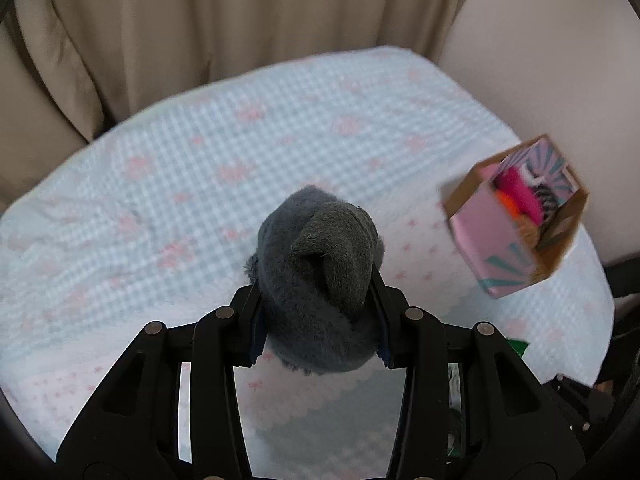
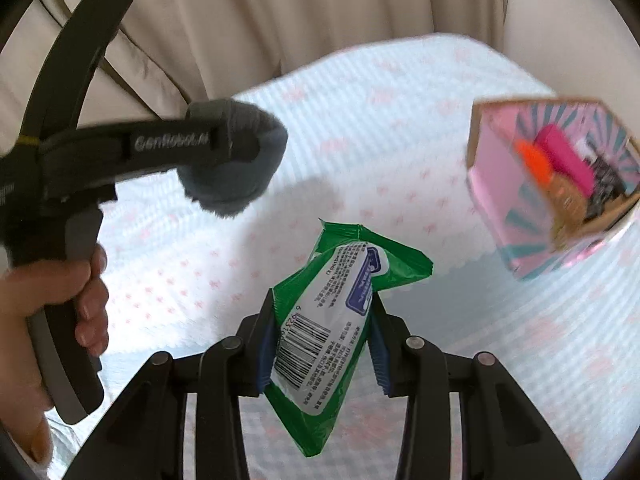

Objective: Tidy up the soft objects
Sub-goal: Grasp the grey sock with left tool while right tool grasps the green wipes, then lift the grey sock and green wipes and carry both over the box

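Observation:
My left gripper (image 1: 318, 300) is shut on a grey fuzzy rolled soft item (image 1: 320, 272) and holds it above the bed; it also shows in the right wrist view (image 2: 236, 164), gripped at the upper left. My right gripper (image 2: 322, 320) is shut on a green and white soft packet with a barcode (image 2: 328, 320), held above the bedspread. A pink cardboard box (image 1: 516, 216) stands open at the right with pink, orange and patterned soft items inside; it shows in the right wrist view (image 2: 500, 208) too.
The light blue checked bedspread with pink flowers (image 1: 200, 184) covers the bed. Beige curtains (image 1: 240, 20) hang behind it and a pale wall (image 1: 540, 60) is at the right. A person's hand (image 2: 52, 300) holds the left gripper's handle.

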The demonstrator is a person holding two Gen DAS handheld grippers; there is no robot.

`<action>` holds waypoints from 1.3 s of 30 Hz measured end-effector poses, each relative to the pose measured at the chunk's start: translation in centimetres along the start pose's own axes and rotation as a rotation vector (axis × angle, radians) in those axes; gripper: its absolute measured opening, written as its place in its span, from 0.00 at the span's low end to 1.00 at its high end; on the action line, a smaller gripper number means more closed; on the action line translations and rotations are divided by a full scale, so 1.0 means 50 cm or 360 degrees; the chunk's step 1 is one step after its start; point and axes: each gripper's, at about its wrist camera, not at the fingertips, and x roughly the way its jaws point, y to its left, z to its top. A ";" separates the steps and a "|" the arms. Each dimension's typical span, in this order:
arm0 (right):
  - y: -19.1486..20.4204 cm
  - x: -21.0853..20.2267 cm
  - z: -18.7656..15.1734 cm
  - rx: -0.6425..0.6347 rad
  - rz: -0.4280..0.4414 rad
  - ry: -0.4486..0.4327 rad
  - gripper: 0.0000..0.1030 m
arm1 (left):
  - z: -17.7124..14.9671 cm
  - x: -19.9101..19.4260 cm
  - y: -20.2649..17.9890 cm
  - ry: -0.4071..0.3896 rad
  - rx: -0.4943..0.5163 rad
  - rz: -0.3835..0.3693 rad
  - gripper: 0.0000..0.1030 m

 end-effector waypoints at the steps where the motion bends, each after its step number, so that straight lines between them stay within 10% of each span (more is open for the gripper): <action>1: -0.001 -0.023 0.011 -0.0011 0.0002 -0.0020 0.36 | 0.008 -0.028 -0.009 -0.0019 0.0000 0.0001 0.37; 21: -0.180 -0.425 0.217 -0.0199 0.0099 -0.0338 0.36 | 0.099 -0.390 -0.311 -0.0271 -0.0094 0.0046 0.37; 39: -0.577 -0.376 0.349 -0.0442 0.0201 -0.0101 0.36 | 0.179 -0.196 -0.644 -0.0120 -0.0252 0.0138 0.38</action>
